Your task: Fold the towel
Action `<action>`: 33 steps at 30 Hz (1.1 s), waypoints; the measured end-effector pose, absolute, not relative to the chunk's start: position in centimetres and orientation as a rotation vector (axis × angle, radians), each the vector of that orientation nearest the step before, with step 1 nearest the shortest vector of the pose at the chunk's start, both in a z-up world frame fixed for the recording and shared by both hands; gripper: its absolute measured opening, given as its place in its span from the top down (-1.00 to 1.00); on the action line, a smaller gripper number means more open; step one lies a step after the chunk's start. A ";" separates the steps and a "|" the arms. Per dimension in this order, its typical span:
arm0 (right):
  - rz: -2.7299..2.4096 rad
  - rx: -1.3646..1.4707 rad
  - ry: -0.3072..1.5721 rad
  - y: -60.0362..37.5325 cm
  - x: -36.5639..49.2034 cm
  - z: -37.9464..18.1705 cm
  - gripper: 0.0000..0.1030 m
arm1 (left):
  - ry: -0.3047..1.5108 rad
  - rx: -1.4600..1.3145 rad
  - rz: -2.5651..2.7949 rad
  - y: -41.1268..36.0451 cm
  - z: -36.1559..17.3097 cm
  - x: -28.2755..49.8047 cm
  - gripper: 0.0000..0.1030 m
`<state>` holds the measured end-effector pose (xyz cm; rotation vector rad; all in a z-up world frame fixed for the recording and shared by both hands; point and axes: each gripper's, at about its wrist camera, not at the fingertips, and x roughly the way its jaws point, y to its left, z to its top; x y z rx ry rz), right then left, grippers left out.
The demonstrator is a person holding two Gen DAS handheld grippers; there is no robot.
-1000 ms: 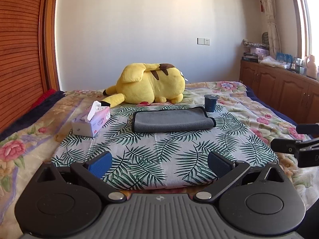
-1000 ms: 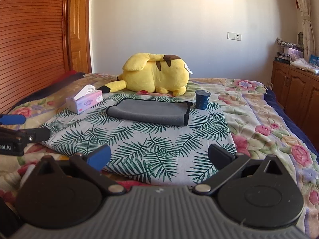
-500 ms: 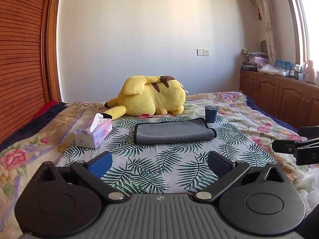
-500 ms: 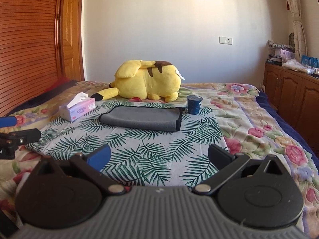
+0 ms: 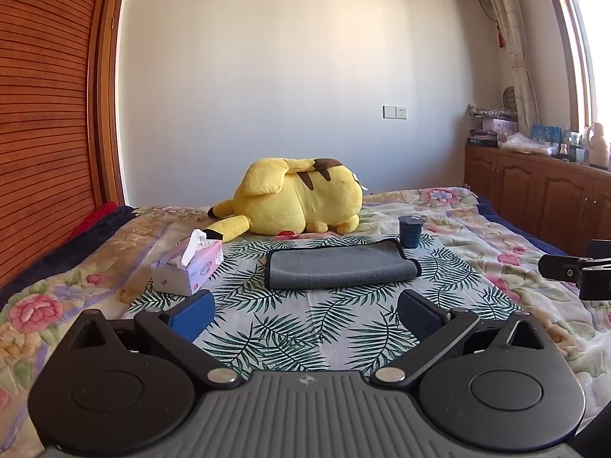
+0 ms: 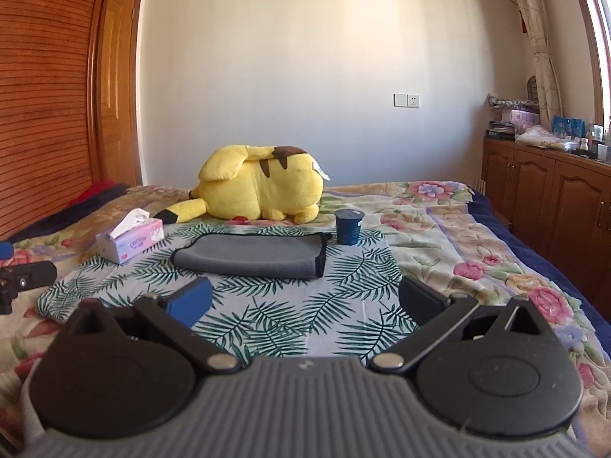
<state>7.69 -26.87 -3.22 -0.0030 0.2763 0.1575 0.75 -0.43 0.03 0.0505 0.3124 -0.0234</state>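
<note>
A grey towel (image 5: 340, 269) with a dark hem lies folded flat on the palm-leaf cloth (image 5: 305, 328) on the bed; it also shows in the right wrist view (image 6: 252, 255). My left gripper (image 5: 305, 313) is open and empty, well short of the towel. My right gripper (image 6: 305, 303) is open and empty, also well short of it. The right gripper's side shows at the right edge of the left wrist view (image 5: 573, 271). The left gripper shows at the left edge of the right wrist view (image 6: 23, 278).
A yellow plush toy (image 5: 298, 202) lies behind the towel. A tissue box (image 5: 187, 267) stands to its left, a dark blue cup (image 5: 410, 231) at its far right corner. Wooden cabinets (image 6: 553, 198) run along the right, a slatted wooden wall (image 5: 46, 133) on the left.
Both grippers have tilted upward and pulled back slightly, so more wall shows and the bed sits lower in view. The towel has not moved. Both stay open.
</note>
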 end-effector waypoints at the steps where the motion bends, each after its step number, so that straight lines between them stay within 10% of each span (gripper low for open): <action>1: 0.156 -0.002 0.271 -26.9 7.6 -3.2 -1.00 | 0.311 0.051 -0.022 -0.4 0.0 0.7 -0.69; 33: 0.149 -0.025 0.238 -26.8 7.3 -3.1 -1.00 | 0.309 0.060 -0.018 -0.5 -0.1 0.6 -0.69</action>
